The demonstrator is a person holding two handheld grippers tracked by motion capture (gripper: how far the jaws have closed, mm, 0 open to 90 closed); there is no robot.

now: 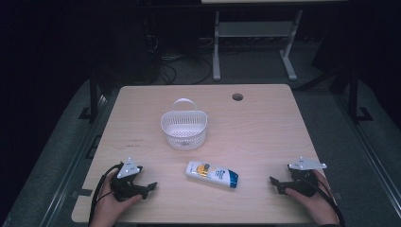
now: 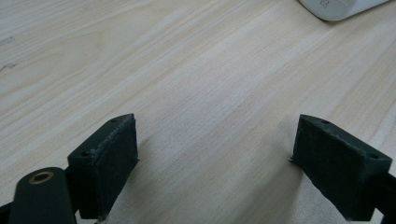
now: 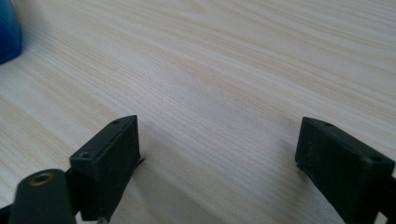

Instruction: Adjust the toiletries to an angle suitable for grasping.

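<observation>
A white bottle with a blue cap (image 1: 212,174) lies on its side near the table's front middle, cap end to the right. Behind it stands a white mesh basket (image 1: 184,128) with a loop handle, empty as far as I see. My left gripper (image 1: 150,186) rests low at the front left, jaws wide apart with bare wood between them (image 2: 215,154); the bottle's white end (image 2: 341,8) shows at the top right of its view. My right gripper (image 1: 275,183) rests at the front right, open over bare wood (image 3: 217,156); the blue cap (image 3: 8,35) sits at the left edge.
The light wood table (image 1: 265,132) has a round cable hole (image 1: 237,97) at the back right. Beyond the far edge are a white desk frame (image 1: 255,42) and cables on the dark floor. Metal rails run along both sides.
</observation>
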